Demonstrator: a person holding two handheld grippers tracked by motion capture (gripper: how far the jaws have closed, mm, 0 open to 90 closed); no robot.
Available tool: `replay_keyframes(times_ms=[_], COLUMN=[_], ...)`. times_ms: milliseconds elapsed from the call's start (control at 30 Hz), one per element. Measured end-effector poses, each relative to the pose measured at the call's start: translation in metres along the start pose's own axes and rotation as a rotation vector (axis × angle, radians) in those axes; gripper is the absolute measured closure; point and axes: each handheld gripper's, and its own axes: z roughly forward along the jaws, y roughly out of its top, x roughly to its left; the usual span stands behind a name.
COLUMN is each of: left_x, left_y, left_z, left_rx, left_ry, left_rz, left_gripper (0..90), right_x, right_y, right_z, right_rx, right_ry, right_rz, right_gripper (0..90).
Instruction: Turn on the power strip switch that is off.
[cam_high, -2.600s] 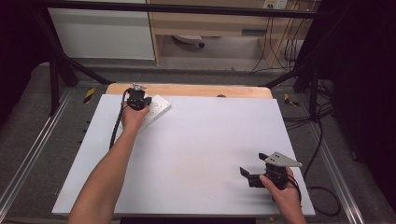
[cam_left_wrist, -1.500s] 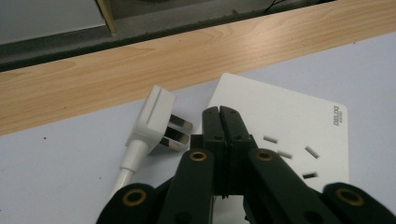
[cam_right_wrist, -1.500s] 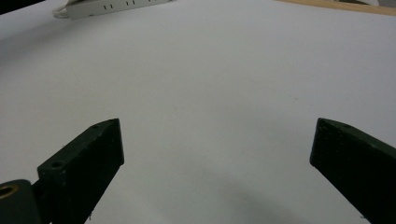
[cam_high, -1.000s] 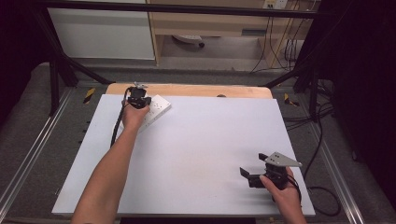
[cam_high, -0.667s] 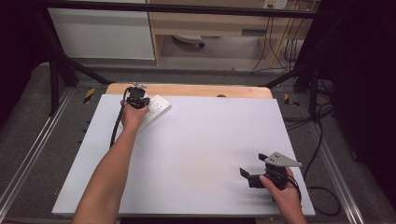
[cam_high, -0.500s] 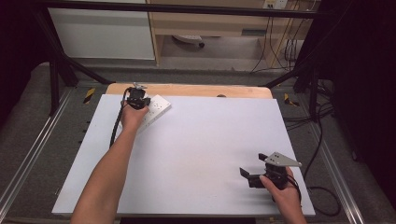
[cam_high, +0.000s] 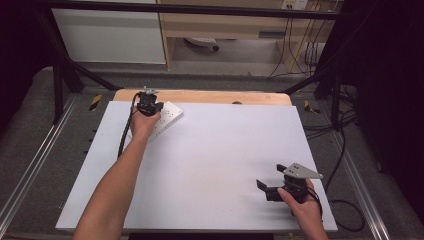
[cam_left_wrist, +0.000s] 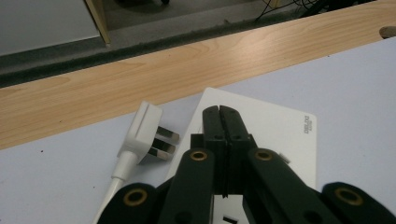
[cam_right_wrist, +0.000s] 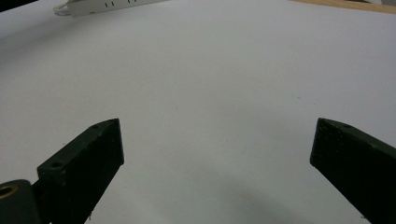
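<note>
Left tool (cam_left_wrist: 219, 112) pressed together, tips resting over the white power strip (cam_left_wrist: 275, 126) at the desk's (cam_high: 215, 165) far left corner. Plug (cam_left_wrist: 149, 133) lies just beside it, pins toward the strip, cord (cam_left_wrist: 119, 170) trailing back. Right tool (cam_high: 272, 190) spread wide, empty, near right of desk. Strip looks rigid, light, smooth plastic, likely to skid; grip across the long edges. Plug: pinch the flat sides of the body, not the pins.

The plug (cam_left_wrist: 148, 135) lies on the table (cam_high: 220, 150), just left of the power strip (cam_left_wrist: 275, 130).
</note>
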Motion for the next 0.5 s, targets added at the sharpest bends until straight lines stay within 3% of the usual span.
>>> replay_keyframes(times_ms=[500], left_x=[-0.0048], left_y=[0.0032], left_z=[-0.0082], left_rx=[-0.026], left_ry=[-0.024], left_rz=[-0.005], left_gripper=[85.6], right_x=[0.0003], right_y=[0.0000], right_z=[0.0010], right_rx=[0.003], right_ry=[0.001], right_rz=[0.001], right_gripper=[3.2])
